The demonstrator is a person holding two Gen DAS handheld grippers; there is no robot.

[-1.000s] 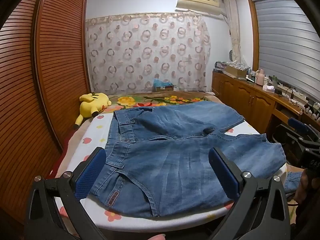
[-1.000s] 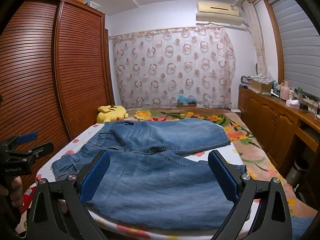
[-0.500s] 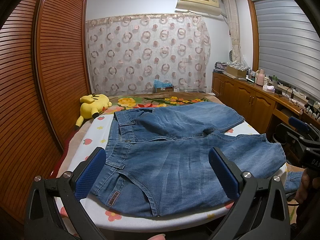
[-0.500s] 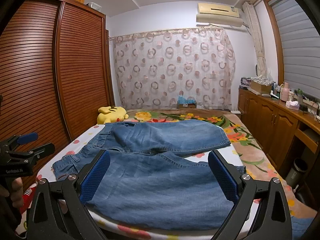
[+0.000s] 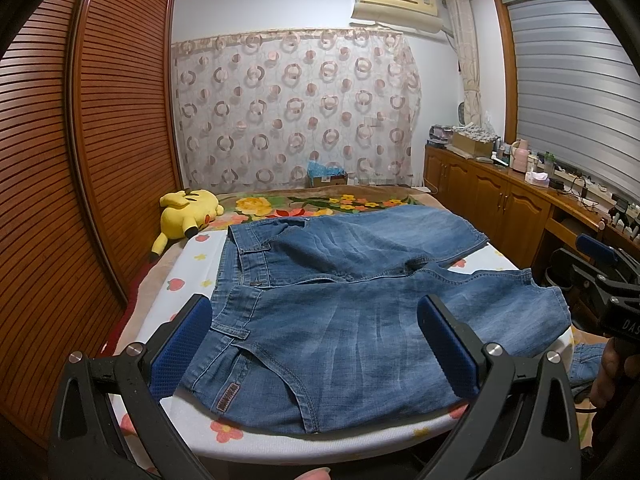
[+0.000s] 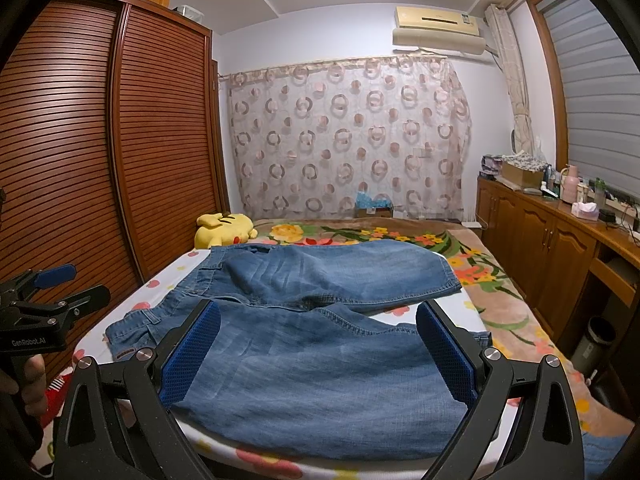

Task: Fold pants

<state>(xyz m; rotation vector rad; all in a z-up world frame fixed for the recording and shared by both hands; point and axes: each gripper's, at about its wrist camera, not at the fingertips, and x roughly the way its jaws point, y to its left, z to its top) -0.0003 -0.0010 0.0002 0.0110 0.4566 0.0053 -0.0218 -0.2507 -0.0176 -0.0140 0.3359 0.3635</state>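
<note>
Blue denim pants [image 5: 352, 300] lie spread flat on a white flowered board on the bed, waistband to the left, both legs running to the right. They also show in the right wrist view [image 6: 320, 344]. My left gripper [image 5: 316, 340] is open and empty, held above the near waistband end. My right gripper [image 6: 318, 344] is open and empty, held above the near leg. Each gripper shows at the edge of the other's view: the right one [image 5: 600, 276], the left one [image 6: 48, 296].
A yellow plush toy [image 5: 188, 214] lies at the bed's far left. A slatted wooden wardrobe [image 5: 60, 184] runs along the left. A wooden cabinet [image 5: 516, 204] with clutter stands on the right. A bin [image 6: 592, 340] sits on the floor by it.
Both grippers have stayed open and almost still. The view has shifted very slightly. The pants have not moved.
</note>
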